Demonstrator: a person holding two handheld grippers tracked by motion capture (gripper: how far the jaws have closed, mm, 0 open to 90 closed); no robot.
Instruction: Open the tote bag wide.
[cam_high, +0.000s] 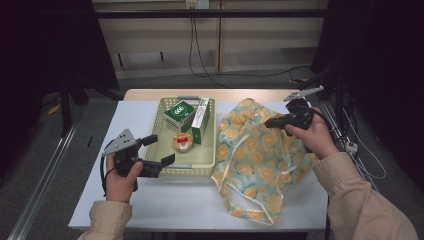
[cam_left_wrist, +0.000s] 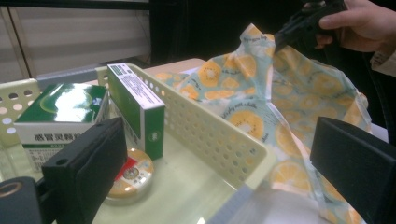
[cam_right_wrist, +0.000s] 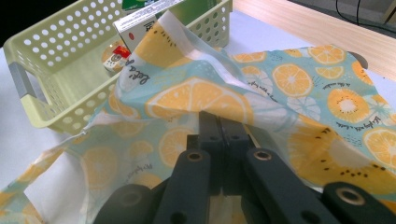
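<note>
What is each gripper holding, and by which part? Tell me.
The right gripper is shut on the fruit-print bag, pinching its upper edge. The left gripper stands open near the basket, holding nothing.

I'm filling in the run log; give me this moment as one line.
left gripper: open, empty, at basket front | right gripper: shut on fruit-print bag, lifting its edge | basket holds two green boxes, round tin

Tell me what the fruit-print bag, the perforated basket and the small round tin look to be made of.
Fruit-print bag: thin, soft fabric or coated cloth, judging by its limp folds and slight sheen where the right gripper pinches it. Basket: pale yellow-green moulded plastic, matte, with rows of punched holes. Round tin: probably metal, given its shiny rim, with a printed lid.
</note>
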